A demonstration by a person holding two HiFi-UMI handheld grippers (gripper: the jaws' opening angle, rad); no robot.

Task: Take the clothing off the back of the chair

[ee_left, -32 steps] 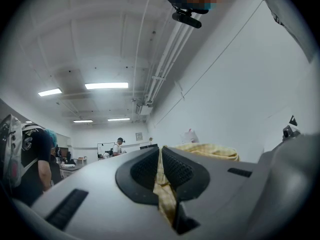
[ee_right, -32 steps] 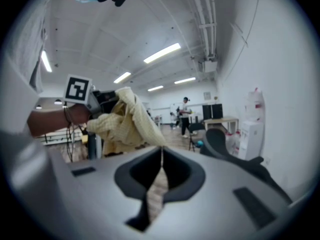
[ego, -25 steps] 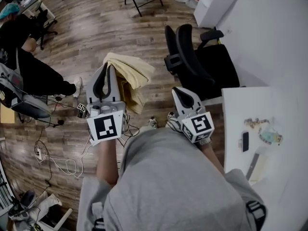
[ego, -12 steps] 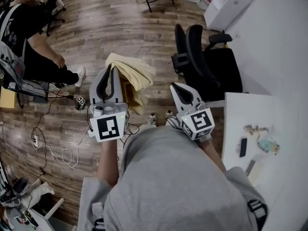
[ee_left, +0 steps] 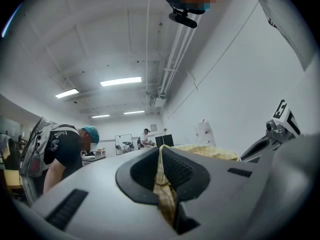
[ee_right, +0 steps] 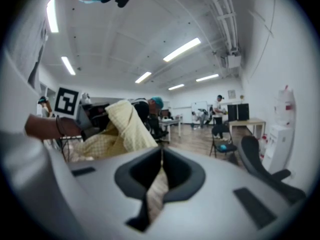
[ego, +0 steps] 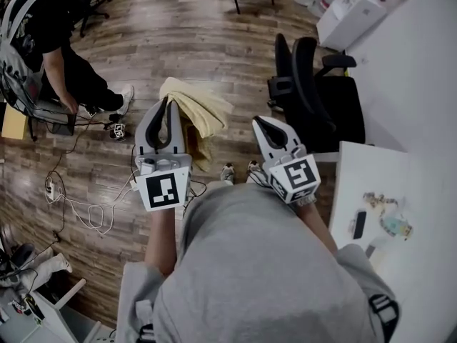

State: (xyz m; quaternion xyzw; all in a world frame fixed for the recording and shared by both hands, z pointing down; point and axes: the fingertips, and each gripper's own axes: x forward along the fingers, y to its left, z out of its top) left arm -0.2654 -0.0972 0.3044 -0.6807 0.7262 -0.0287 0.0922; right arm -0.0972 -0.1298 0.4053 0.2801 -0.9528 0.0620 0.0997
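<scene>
The left gripper (ego: pixel 169 103) stays clenched on the yellow garment (ego: pixel 203 109). The right gripper (ego: pixel 259 123) is clenched and apparently empty. The office chair (ego: pixel 318 98) now sits farther off, well apart from the garment. Removal is judged complete.

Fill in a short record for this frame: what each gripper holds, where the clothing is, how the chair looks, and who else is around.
left gripper: shut on the yellow garment
right gripper: shut on a fold of the same cloth
garment position: bunched in the air between the two grippers, clear of the chair
office chair: black, backrest bare, to the right of the grippers
white table: at right, small items on it
bystander: person at upper left, bent forward
task status: clothing is off the chair back
</scene>
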